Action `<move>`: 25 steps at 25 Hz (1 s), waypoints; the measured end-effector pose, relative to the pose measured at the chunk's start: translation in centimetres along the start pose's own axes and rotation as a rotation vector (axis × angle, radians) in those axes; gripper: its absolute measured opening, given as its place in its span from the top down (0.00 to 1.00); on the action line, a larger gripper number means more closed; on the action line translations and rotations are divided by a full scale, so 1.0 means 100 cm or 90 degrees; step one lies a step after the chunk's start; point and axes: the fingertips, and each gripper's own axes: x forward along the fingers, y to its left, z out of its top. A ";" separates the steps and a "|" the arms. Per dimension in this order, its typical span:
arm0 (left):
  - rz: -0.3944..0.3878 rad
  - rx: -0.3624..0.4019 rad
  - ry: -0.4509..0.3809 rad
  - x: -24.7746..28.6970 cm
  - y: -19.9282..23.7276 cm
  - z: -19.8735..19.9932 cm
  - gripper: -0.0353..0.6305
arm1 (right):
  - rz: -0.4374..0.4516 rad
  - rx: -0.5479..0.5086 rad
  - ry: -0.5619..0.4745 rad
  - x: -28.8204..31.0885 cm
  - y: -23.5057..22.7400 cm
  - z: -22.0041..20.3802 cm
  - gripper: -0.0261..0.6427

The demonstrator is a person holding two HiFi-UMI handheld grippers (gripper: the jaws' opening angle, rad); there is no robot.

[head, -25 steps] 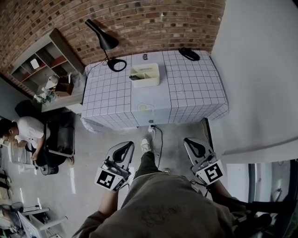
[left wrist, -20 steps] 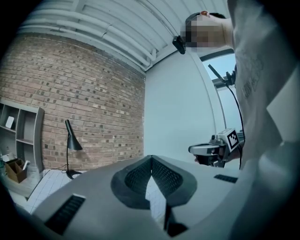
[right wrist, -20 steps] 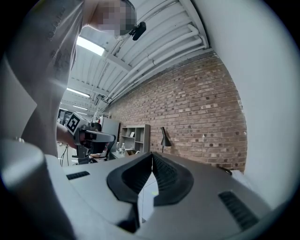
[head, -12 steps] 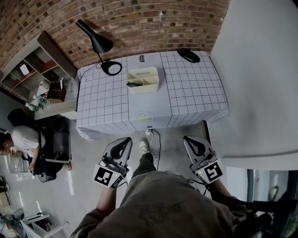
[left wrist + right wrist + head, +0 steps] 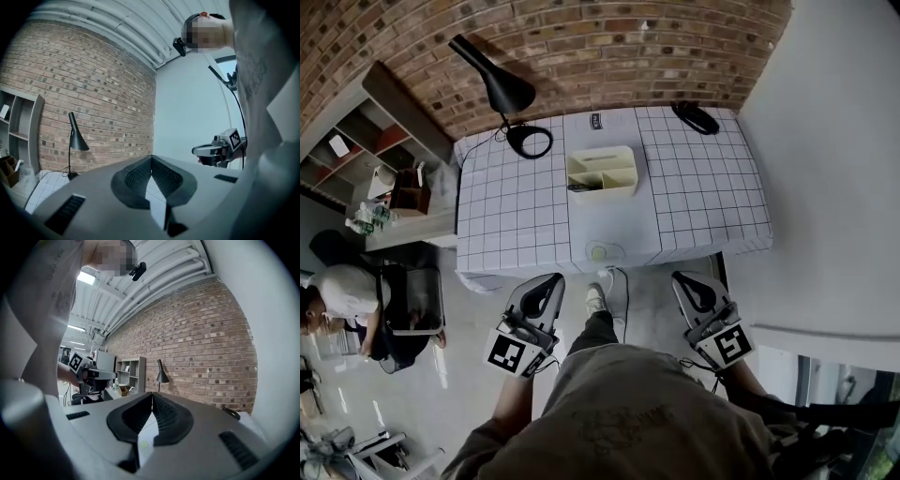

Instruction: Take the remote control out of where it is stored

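A cream organizer box stands near the middle of the table with the white grid cloth. A dark, slim thing that looks like the remote control lies in its front left compartment. My left gripper and right gripper are held level just short of the table's front edge, one on each side of my leg. Both are shut, and nothing is between their jaws. In the left gripper view the left gripper has its tips meeting. The right gripper looks the same in its own view.
A black desk lamp stands at the table's back left and a black object lies at the back right corner. A yellow-green disc sits at the front edge. A shelf unit and a seated person are at left, a white wall at right.
I have stepped toward the table: its front edge now lies much closer to both grippers. Both grippers stay shut and keep their places beside my leg.
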 end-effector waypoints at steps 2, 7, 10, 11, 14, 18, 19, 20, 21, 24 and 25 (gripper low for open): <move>-0.001 -0.003 -0.002 0.008 0.019 0.003 0.94 | -0.006 -0.002 0.001 0.018 -0.006 0.003 0.94; -0.017 -0.002 -0.009 0.032 0.066 0.010 0.94 | -0.014 -0.048 0.009 0.066 -0.015 0.012 0.94; -0.027 0.005 -0.016 0.047 0.090 0.018 0.94 | -0.015 -0.044 0.013 0.091 -0.021 0.015 0.94; -0.029 0.007 -0.021 0.050 0.098 0.021 0.94 | -0.018 -0.044 0.016 0.098 -0.023 0.015 0.94; -0.030 0.007 -0.032 0.054 0.119 0.028 0.94 | -0.030 -0.031 0.021 0.116 -0.029 0.016 0.94; -0.039 0.005 -0.030 0.059 0.145 0.029 0.94 | -0.044 -0.057 0.021 0.142 -0.037 0.024 0.94; -0.039 0.005 -0.028 0.060 0.151 0.028 0.94 | -0.046 -0.064 0.022 0.148 -0.038 0.026 0.94; -0.039 0.007 -0.023 0.060 0.158 0.026 0.94 | -0.047 -0.068 0.022 0.154 -0.039 0.027 0.94; -0.039 0.009 -0.020 0.060 0.164 0.024 0.94 | -0.049 -0.070 0.022 0.159 -0.040 0.029 0.94; -0.044 0.008 -0.036 0.065 0.176 0.033 0.94 | -0.056 -0.071 0.022 0.173 -0.044 0.031 0.94; -0.045 0.007 -0.040 0.066 0.179 0.035 0.94 | -0.057 -0.074 0.023 0.176 -0.045 0.032 0.94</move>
